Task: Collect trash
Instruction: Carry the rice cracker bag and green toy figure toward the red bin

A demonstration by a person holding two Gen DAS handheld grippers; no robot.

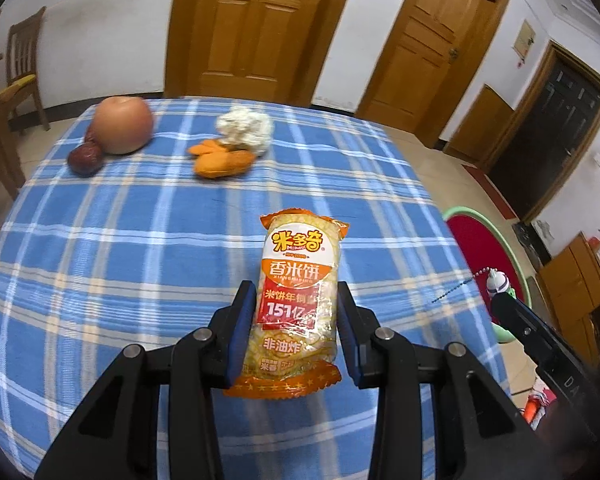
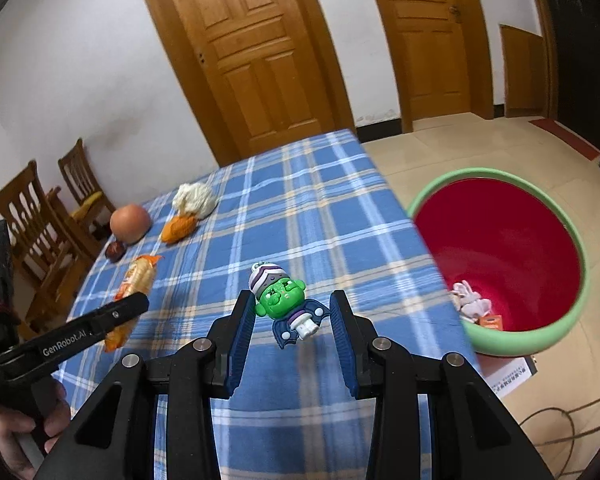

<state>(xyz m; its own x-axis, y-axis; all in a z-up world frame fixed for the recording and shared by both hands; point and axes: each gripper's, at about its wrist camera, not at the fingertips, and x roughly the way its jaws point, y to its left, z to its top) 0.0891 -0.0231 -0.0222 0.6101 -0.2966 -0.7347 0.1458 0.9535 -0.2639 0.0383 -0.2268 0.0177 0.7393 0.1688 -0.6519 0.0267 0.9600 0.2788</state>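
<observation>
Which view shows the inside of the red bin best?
The right wrist view: the red bin sits beside the table with its mouth open to the camera, items visible at the bottom. The left wrist view catches only part of it past the table edge.

Even indoor light, soft shadows under objects on the plaid tablecloth [image 1: 140,240], heavy fisheye bending of doors [image 2: 256,52], dark vignetted corners, sharp focus.

Rice cracker packet [image 1: 298,304]: orange and clear wrapper, sealed, lengthwise between left tool pads, above tabletop's near edge
Toy figure [image 2: 286,304]: green face, purple bat wings, between right tool pads, near tabletop's right edge
</observation>
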